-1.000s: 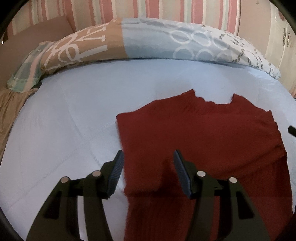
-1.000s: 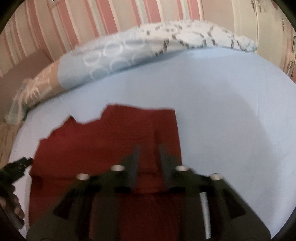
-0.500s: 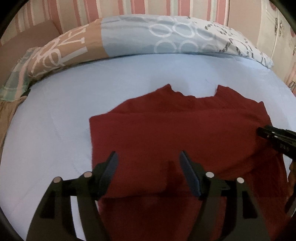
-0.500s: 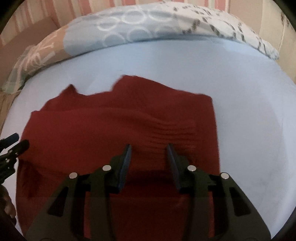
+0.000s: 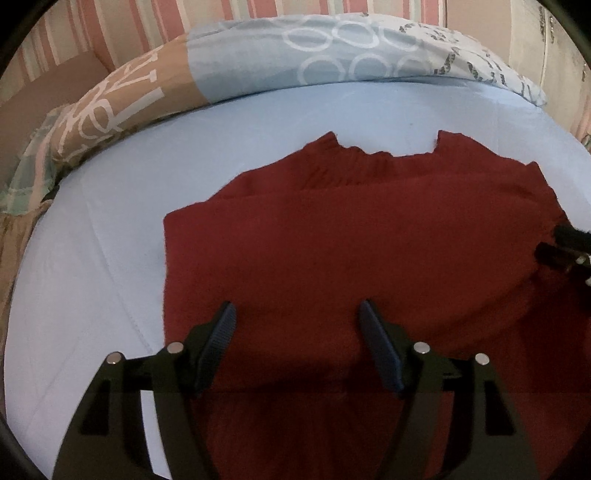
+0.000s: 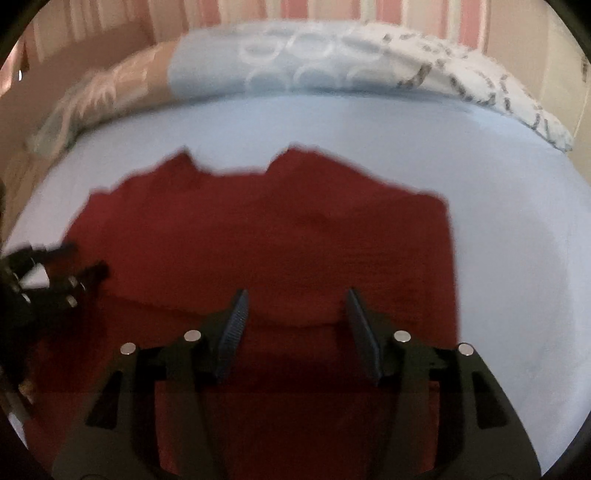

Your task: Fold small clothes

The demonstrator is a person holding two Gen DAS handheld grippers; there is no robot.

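garment: a dark red knitted sweater (image 5: 332, 236) lies flat on a bed, neckline toward the pillows, with the sides folded in so the outline is roughly rectangular. a fold edge runs across it above the neckline's ribbing, and the near part sits in shadow. in the right wrist view the same sweater (image 6: 280, 251) appears blurred.

left gripper: the left gripper (image 5: 297, 314) hovers over the near left part of the sweater. its two fingers (image 5: 221, 332) are spread wide apart with only red fabric showing between them, and they grip nothing. in the right wrist view it shows as a dark blurred shape at the sweater's left edge.

right gripper: the right gripper (image 6: 295, 301) hovers over the near middle of the sweater. its fingers (image 6: 360, 328) are also spread wide and hold nothing. whether the tips touch the cloth cannot be told. in the left wrist view its tips poke in at the sweater's right edge.

bed: a pale blue sheet (image 5: 92, 266) covers the bed around the sweater.

pillows: a long patterned pillow (image 5: 314, 59) in tan, light blue and white lies across the head of the bed, well apart from the sweater.

wall: pink and cream striped wallpaper (image 5: 155, 22) rises behind the pillow.
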